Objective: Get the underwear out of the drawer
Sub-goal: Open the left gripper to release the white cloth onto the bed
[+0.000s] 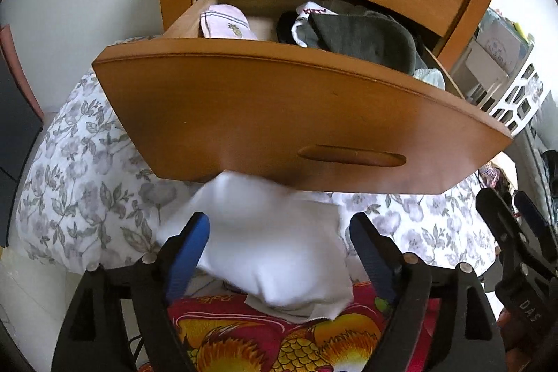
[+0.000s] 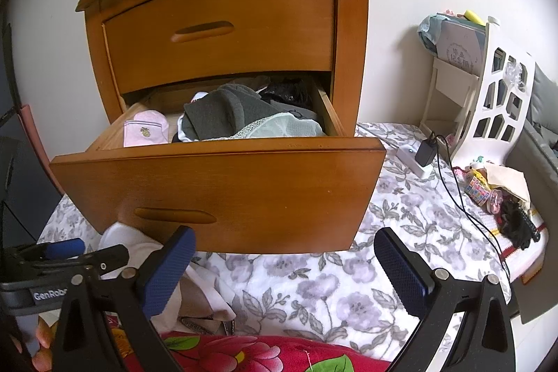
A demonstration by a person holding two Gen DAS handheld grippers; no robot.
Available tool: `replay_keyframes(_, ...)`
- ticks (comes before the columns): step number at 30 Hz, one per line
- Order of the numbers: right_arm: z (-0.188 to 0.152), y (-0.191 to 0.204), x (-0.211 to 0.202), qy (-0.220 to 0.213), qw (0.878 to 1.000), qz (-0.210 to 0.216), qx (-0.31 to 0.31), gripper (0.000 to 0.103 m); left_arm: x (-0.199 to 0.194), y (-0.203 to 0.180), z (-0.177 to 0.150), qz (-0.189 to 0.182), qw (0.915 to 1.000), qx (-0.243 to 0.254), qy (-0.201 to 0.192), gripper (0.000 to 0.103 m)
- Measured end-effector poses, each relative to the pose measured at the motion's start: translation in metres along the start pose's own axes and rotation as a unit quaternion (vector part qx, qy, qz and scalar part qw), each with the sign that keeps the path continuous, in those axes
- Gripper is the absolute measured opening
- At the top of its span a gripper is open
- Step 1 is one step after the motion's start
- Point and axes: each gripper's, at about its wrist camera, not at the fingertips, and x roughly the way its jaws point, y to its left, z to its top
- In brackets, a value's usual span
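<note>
Left gripper (image 1: 279, 250) stands with its blue-padded jaws spread wide; a piece of white folded cotton underwear (image 1: 275, 250) lies between them, blurred, and neither pad presses on it. That underwear sits outside the drawer, just below its front panel, on the red and yellow patterned blanket (image 1: 279, 337) and the grey floral bedsheet (image 1: 80, 162).

Above it, the lower wooden drawer (image 1: 279, 114) of the orange-brown nightstand (image 2: 223, 33) is pulled out. From left to right it holds a pale pink folded sock with a small emblem (image 2: 146, 128), a bare patch of drawer floor, a dark grey knitted garment (image 2: 223, 117) heaped in the middle, a pale mint lace-edged piece (image 2: 279, 128) at the front right, and something black and lacy (image 2: 289, 93) at the back. The upper drawer (image 2: 223, 30) is closed.

Right gripper (image 2: 284, 271) hangs over the bedsheet in front of the drawer, jaws wide apart with nothing between them. Further right, a white cut-out plastic rack (image 2: 498, 107) holds papers.
</note>
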Motion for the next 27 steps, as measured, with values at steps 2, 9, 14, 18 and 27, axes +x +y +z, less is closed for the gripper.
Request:
replay_keyframes(2,0.0,0.0,0.0,0.0,1.0,0.0,0.0,0.103,-0.001,0.002,0.0,-0.001,1.0,-0.003,-0.005,0.09)
replay_keyframes(9,0.0,0.0,0.0,0.002,1.0,0.001,0.001,0.103,-0.006,0.012,0.002,-0.001,0.9997,-0.018,-0.015,0.097)
replay_keyframes(14,-0.001,-0.001,0.001,0.003,1.0,0.001,0.0,0.103,-0.013,0.018,0.003,0.008,0.9991,-0.024,-0.034,0.097)
replay_keyframes(18,-0.001,0.0,0.003,0.005,1.0,0.002,-0.001,0.103,-0.022,0.023,0.004,0.018,0.9977,-0.03,-0.058,0.097)
replay_keyframes(27,-0.002,0.003,0.005,0.011,1.0,0.005,-0.008,0.103,-0.042,0.036,0.005,0.029,0.9907,-0.054,-0.122,0.097)
